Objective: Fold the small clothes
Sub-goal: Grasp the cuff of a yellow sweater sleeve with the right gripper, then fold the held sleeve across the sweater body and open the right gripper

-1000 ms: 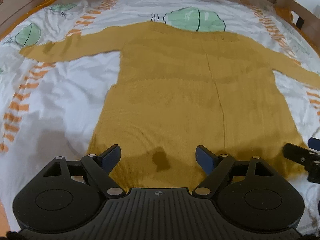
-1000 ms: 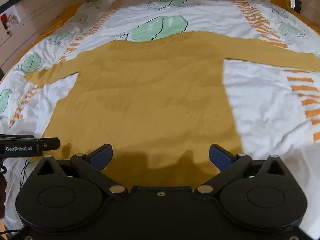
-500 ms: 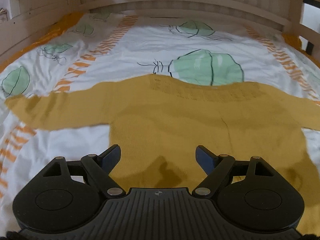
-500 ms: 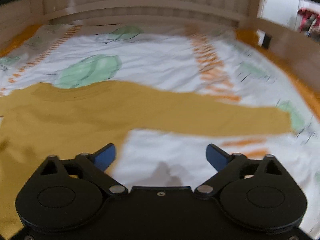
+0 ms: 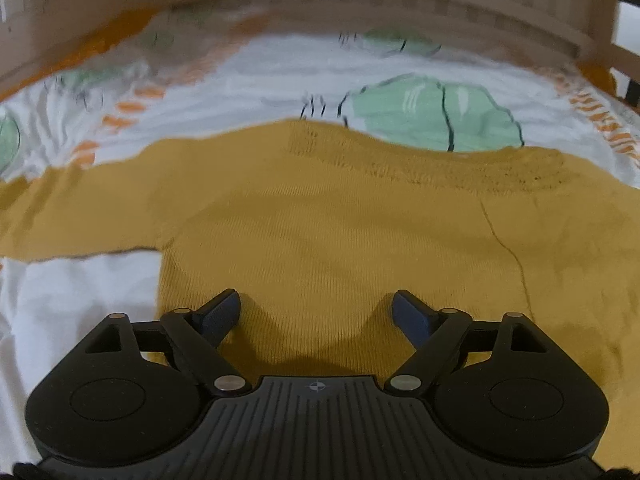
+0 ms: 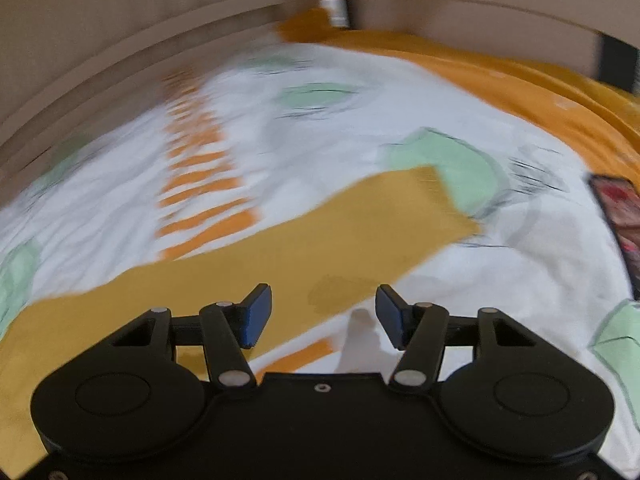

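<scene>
A mustard-yellow knit sweater [image 5: 340,220] lies flat on the bed, neckline towards the headboard, its left sleeve [image 5: 72,208] stretched out to the left. My left gripper [image 5: 316,312] is open and empty, low over the upper body of the sweater near the left armpit. In the right wrist view the sweater's right sleeve [image 6: 320,240] runs diagonally to its cuff [image 6: 440,196]. My right gripper [image 6: 323,312] is open and empty, just above the lower edge of that sleeve.
The bed has a white cover [image 5: 280,76] with green leaf prints and orange stripes. A wooden rail [image 5: 360,4] rings the bed. An orange sheet edge [image 6: 500,80] runs along the right side. A phone-like dark object [image 6: 620,220] lies at the far right.
Both grippers have moved up the sweater from its hem. The left has gone forward towards the neckline. The right has swung out right over the right sleeve, its jaws somewhat narrower.
</scene>
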### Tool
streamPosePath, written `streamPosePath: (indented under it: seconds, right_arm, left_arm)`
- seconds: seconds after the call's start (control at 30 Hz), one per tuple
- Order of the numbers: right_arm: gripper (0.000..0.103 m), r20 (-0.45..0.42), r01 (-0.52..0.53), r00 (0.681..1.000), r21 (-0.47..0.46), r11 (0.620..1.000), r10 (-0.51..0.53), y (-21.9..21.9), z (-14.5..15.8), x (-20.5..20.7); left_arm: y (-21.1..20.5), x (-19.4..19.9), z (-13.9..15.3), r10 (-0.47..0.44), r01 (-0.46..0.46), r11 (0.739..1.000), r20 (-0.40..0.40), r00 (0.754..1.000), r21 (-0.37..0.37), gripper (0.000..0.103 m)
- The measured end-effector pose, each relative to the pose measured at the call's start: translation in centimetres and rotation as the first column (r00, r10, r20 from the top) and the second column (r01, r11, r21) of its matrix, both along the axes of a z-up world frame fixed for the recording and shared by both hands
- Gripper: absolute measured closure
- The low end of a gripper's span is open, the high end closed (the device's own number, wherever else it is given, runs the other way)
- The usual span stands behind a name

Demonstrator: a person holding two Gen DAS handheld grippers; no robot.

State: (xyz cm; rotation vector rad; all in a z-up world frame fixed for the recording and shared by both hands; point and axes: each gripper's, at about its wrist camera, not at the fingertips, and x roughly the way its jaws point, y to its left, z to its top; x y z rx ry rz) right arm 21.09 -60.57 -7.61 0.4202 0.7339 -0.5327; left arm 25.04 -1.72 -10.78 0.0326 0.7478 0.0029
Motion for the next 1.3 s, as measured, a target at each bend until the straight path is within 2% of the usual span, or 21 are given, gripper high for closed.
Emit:
streamPosePath:
  seconds: [0.1,0.4,0.47,0.53,0.63,0.77,0.9,1.07,1.17,1.3]
  right_arm:
    - [0.039,0.007,0.059,0.998,0.044,0.997,-0.060,-2.0,-0.9,-0.5]
    - [0.040,0.122,0.116,0.982,0.190,0.975,-0.141,-4.1,-3.4,0.6]
    - [0.050,0.141,0.103,0.981,0.206,0.973,-0.134,-4.3,-3.5,1.4]
    - [0.088,0.141,0.089,0.982,0.217,0.972,-0.122,-4.3,-3.1,2.2]
    - [0.088,0.177,0.029,0.982,0.193,0.981,-0.063,-2.9,-1.2,3.4]
    - [0.088,0.237,-0.126,0.967,0.121,0.985,0.094,1.3,2.9,5.2]
    - [0.088,0.318,-0.283,0.916,0.083,0.956,0.244,6.5,7.1,6.7]
    - [0.088,0.372,-0.461,0.833,0.058,0.886,0.409,14.0,11.0,8.6]
    - [0.088,0.386,-0.557,0.777,0.051,0.829,0.498,18.9,12.2,9.5]
    - [0.088,0.392,-0.662,0.705,0.066,0.747,0.591,25.3,11.8,10.6]
  left_arm:
    - [-0.4,-0.7,-0.6,-0.004,0.004,1.000,0.042,0.999,0.012,0.013]
    - [-0.4,-0.1,-1.1,-0.003,0.003,1.000,0.048,0.999,0.012,0.007]
    - [-0.4,0.1,-1.2,-0.002,0.002,1.000,0.046,0.999,0.011,0.005]
    - [-0.4,0.2,-1.3,-0.001,0.000,1.000,0.044,0.999,0.006,0.003]
    - [-0.3,0.3,-1.4,0.000,0.000,1.000,0.044,0.999,0.003,0.002]
    - [-0.3,0.3,-1.5,-0.001,0.001,1.000,0.046,0.999,0.003,0.002]
    - [-0.3,0.3,-1.5,-0.001,0.001,1.000,0.047,0.999,0.001,0.002]
    - [-0.2,0.3,-1.5,0.000,0.000,1.000,0.049,0.999,-0.004,0.002]
    - [-0.2,0.3,-1.5,0.001,0.000,1.000,0.050,0.999,-0.012,0.002]
    - [-0.1,0.3,-1.5,0.001,0.000,1.000,0.052,0.999,-0.018,0.002]
